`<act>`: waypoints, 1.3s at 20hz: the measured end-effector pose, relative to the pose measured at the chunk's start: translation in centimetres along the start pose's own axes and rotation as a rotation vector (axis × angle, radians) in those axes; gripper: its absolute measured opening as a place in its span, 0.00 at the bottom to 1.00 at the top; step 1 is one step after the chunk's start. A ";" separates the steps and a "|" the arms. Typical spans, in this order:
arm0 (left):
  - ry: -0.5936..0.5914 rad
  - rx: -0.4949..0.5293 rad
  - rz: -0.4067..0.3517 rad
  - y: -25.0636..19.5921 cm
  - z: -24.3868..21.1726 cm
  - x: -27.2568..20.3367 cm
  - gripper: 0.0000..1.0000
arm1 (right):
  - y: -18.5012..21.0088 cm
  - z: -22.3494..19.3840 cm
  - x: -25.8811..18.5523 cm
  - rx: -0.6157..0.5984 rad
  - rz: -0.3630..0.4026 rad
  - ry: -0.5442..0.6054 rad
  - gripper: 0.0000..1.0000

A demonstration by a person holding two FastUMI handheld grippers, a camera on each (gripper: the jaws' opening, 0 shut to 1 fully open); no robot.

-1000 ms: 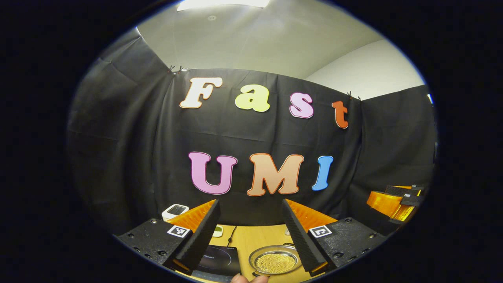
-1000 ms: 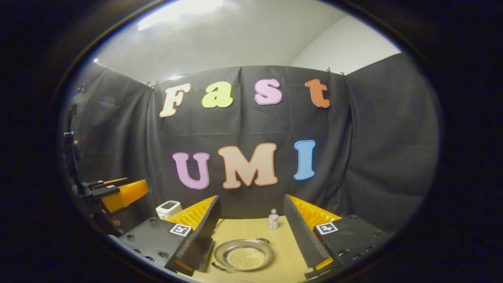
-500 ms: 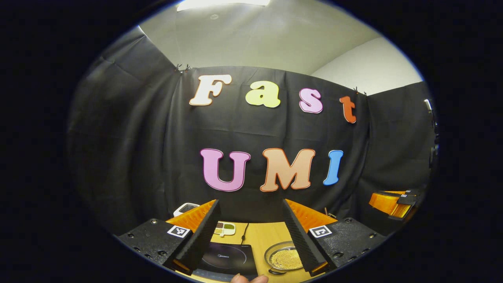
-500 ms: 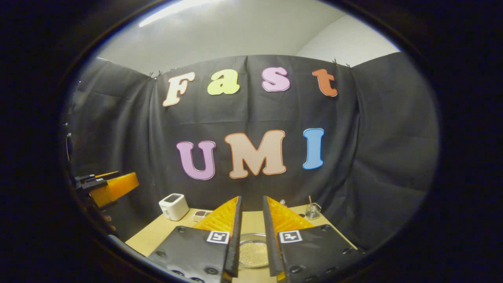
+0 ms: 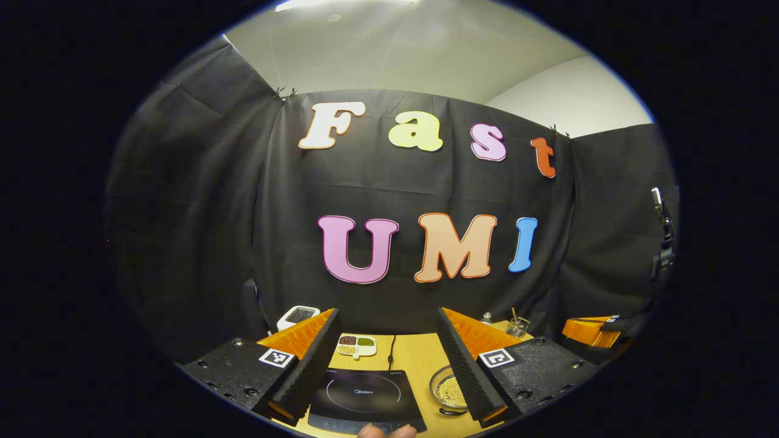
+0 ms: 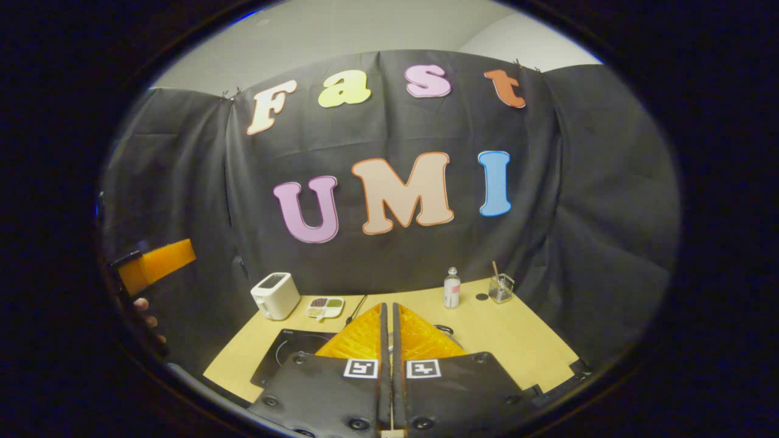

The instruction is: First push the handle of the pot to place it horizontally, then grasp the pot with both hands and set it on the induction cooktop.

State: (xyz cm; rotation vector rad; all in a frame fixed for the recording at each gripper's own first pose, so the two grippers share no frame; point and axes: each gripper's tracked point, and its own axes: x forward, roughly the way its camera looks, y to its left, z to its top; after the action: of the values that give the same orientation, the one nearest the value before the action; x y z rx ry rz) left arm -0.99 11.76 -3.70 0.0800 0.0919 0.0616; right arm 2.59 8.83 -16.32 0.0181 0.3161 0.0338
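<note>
Left gripper view: logo-printed induction cooktop (image 5: 365, 398).

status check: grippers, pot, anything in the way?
Left gripper open, high above the table. Right gripper shut, holding nothing. Shallow metal pot of yellow grains on the wooden table, right of the black induction cooktop. Cooktop bare.

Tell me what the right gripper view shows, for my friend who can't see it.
The right gripper, its two fingers closed together with nothing between them, points over a wooden table. On the table sit a black induction cooktop, a white toaster, a small divided dish, a bottle and a glass.
</note>
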 end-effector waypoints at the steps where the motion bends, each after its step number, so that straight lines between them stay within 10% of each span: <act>1: 0.002 -0.002 0.003 0.1 -0.2 0.1 0.95 | 0.0 -0.5 0.2 -0.003 0.000 0.011 0.03; 14: 0.110 0.017 0.100 -0.6 -6.1 2.0 0.95 | -2.1 -13.3 4.7 0.002 0.134 0.272 0.03; 26: 0.163 0.008 -0.009 4.1 -10.4 10.4 0.92 | -0.5 -25.0 7.2 0.040 0.014 0.546 0.03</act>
State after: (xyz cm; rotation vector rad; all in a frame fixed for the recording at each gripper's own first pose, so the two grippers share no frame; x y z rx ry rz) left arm 8.11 17.34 -14.64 0.0822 0.2554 0.0583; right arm 1.70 8.91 -42.31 0.0514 0.8628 0.0458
